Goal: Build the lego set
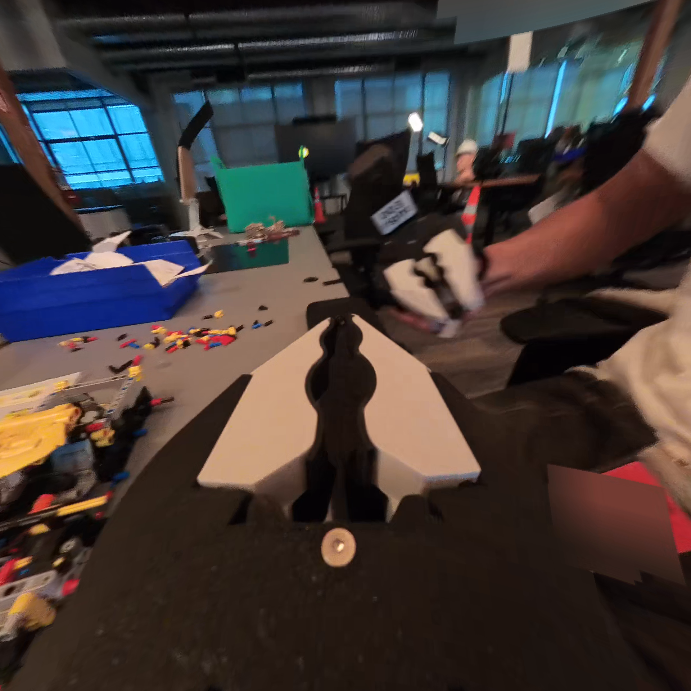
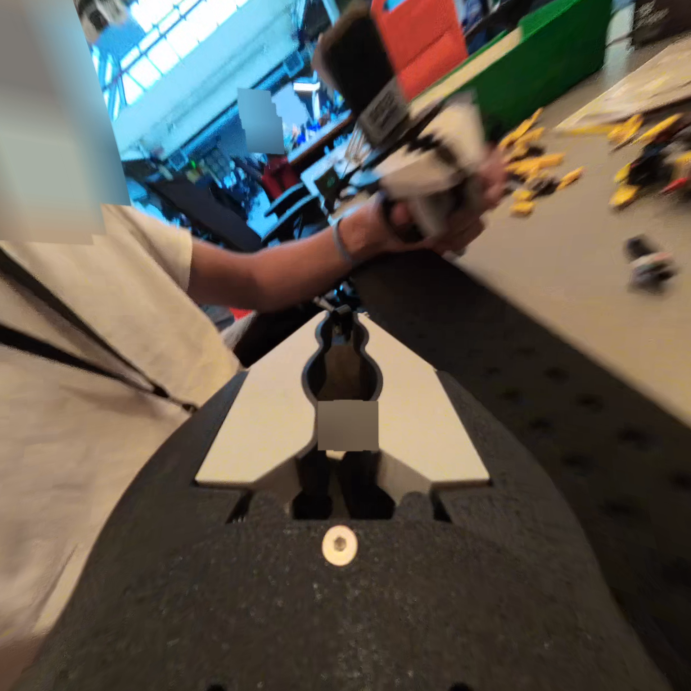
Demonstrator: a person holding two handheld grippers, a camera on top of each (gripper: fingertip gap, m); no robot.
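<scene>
Left gripper [image 1: 341, 321]: white fingers pressed together at the tips, nothing visible between them, raised over the grey table's [image 1: 239, 295] edge.
Right gripper [image 2: 342, 318]: fingers closed, a tiny dark piece [image 2: 341, 311] seemingly pinched at the tips; blurred, hard to be sure.
Loose lego pieces [image 1: 194, 336]: scattered mid-left of the frame.
Half-built yellow model [image 1: 48, 448]: lower left.
Blue bin [image 1: 93, 291]: upper left, papers inside.

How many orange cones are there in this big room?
2. One orange cone stands just right of the green box. The other cone is farther right, behind the right claw. More may be hidden.
</scene>
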